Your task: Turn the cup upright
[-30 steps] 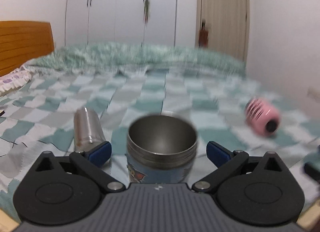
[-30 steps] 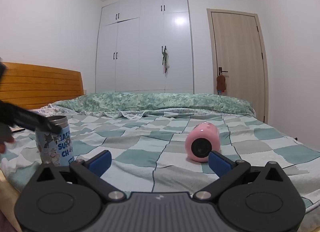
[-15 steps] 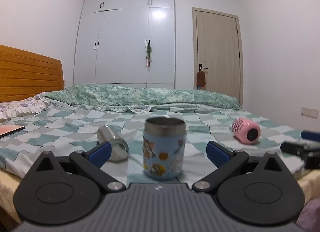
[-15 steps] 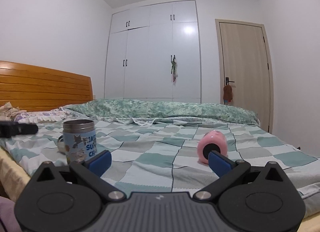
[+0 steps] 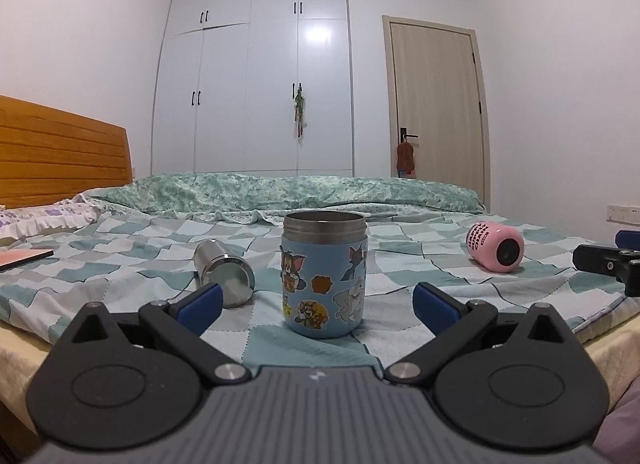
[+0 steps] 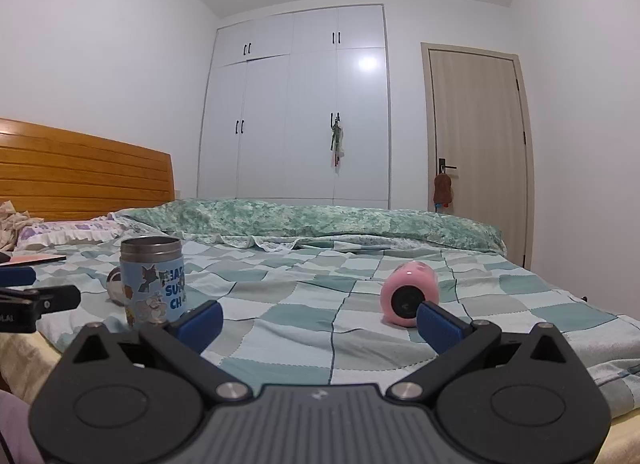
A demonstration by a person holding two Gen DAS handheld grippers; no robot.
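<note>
A blue cartoon-printed cup (image 5: 323, 279) with a steel rim stands upright on the checked bedspread (image 5: 420, 264), mouth up; it also shows in the right wrist view (image 6: 154, 282). My left gripper (image 5: 316, 300) is open and empty, drawn back in front of the cup without touching it. A pink cup (image 6: 408, 293) lies on its side to the right, also in the left wrist view (image 5: 496, 247). My right gripper (image 6: 320, 316) is open and empty, near the pink cup. A steel cup (image 5: 224, 272) lies on its side left of the blue cup.
The bed's near edge runs just under both grippers. A wooden headboard (image 5: 60, 152) stands at left, with a pillow (image 5: 44, 216) and a flat pink book (image 5: 24, 258) near it. A rolled green quilt (image 5: 288, 192) lies along the far side. Wardrobe and door stand behind.
My left gripper has pulled back and lowered from over the blue cup, which stays upright on the bed. My right gripper has drifted back and slightly right.
</note>
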